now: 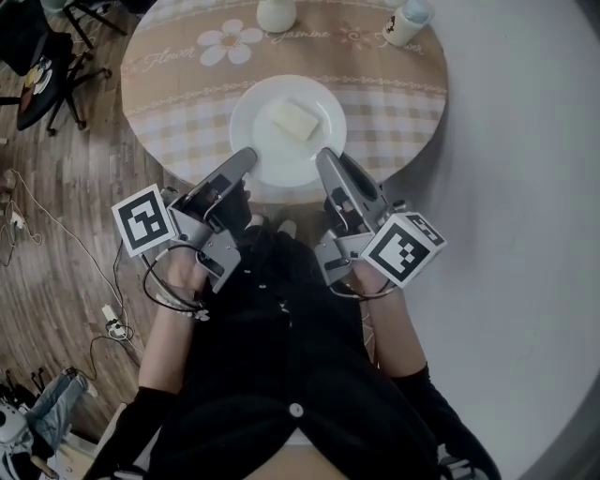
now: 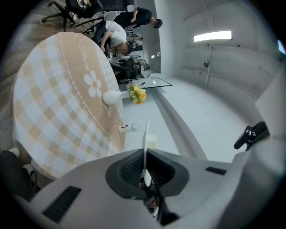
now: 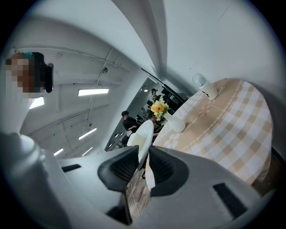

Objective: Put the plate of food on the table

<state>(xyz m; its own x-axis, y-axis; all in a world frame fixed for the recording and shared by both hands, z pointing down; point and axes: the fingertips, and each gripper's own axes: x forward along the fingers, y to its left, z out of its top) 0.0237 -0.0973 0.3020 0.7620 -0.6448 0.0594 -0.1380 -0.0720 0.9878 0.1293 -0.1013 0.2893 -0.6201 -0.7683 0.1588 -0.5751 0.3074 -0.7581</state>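
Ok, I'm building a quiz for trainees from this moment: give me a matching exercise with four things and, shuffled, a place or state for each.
Things:
1 plate
2 pale food block
3 white vase
4 small bottle

Places or states:
A holds yellow flowers
B lies on the plate
C at the far right edge of the table
D gripped at its near rim by the left gripper and the right gripper

Pairs: 1-D, 2-B, 3-A, 4-C.

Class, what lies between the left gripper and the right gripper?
In the head view, a white plate with a pale slab of food; the left gripper and right gripper each clamp its rim.
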